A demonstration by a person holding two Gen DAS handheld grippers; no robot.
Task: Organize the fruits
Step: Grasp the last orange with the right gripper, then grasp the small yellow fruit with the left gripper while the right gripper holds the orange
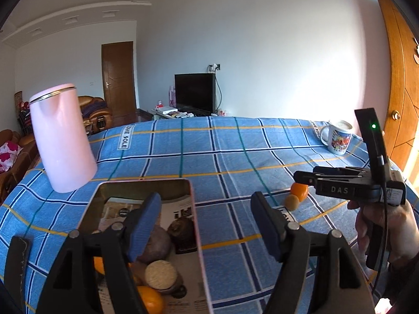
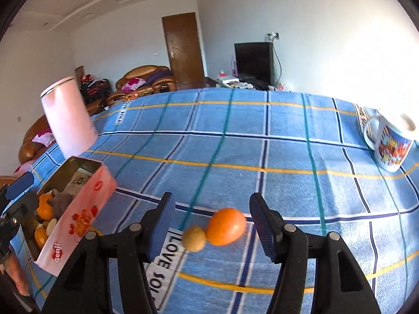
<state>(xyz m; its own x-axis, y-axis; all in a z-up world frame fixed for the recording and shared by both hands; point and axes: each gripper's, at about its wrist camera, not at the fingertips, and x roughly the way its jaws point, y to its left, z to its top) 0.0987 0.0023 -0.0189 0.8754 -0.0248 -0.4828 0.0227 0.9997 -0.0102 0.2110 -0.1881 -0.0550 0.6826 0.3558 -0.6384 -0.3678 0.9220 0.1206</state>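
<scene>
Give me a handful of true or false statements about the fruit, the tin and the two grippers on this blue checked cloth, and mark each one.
1. The orange lies on the cloth outside the tin. True.
2. The right gripper is clamped on the orange. False: its jaws stand open, with nothing gripped.
3. A small tan fruit sits right beside the orange. True.
4. The tin is empty. False: it already holds several fruits.
5. The mug stands inside the tin. False: it stands on the cloth, far to the right.
6. The left gripper holds nothing. True.
</scene>
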